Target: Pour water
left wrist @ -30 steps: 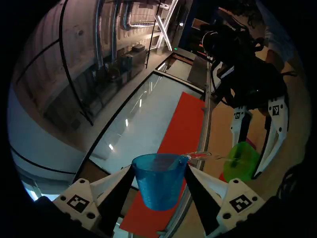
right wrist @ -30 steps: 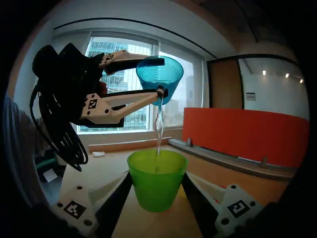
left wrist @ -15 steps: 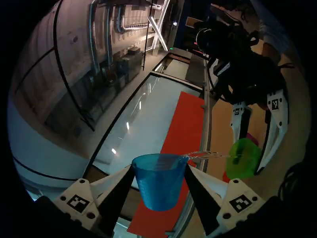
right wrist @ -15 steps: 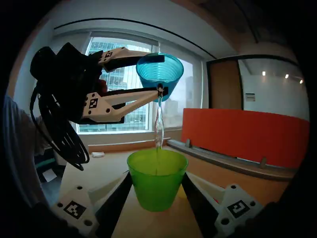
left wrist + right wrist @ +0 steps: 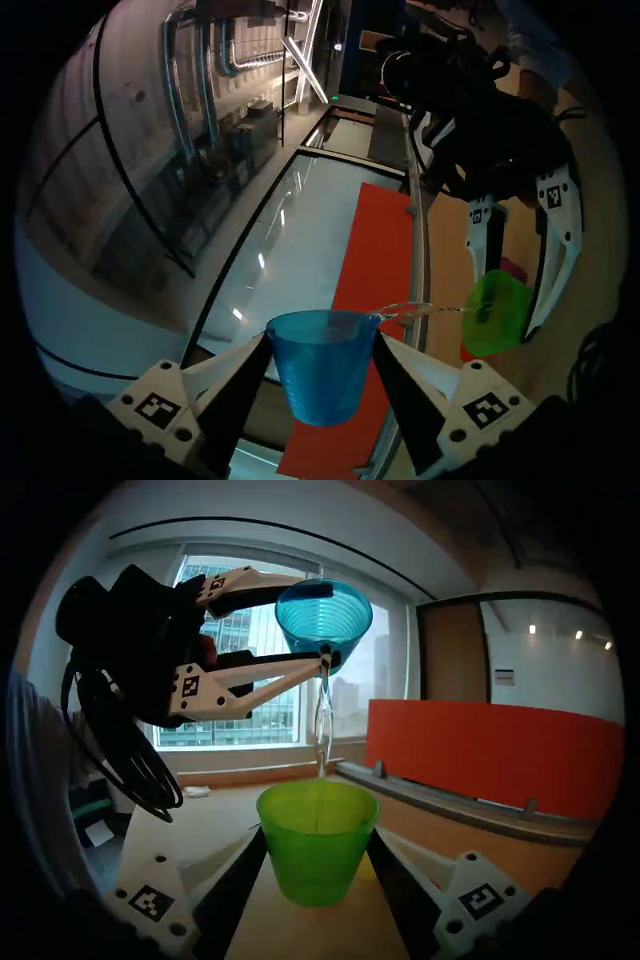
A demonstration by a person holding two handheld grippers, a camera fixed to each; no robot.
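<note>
Wooden desk (image 5: 210, 832) by a window (image 5: 240, 716). Left gripper (image 5: 320, 338) fingers clamp a tilted blue cup (image 5: 324, 380), water (image 5: 322, 720) streaming into the green cup (image 5: 318, 856) clamped in the right gripper (image 5: 317, 834).

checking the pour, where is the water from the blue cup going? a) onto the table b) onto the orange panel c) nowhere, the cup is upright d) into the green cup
d: the water stream falls from the tilted blue cup into the green cup below.

orange partition (image 5: 496, 748) at the far edge of the wooden table (image 5: 204, 832), window (image 5: 376, 680) with city buildings (image 5: 276, 718) behind
</note>
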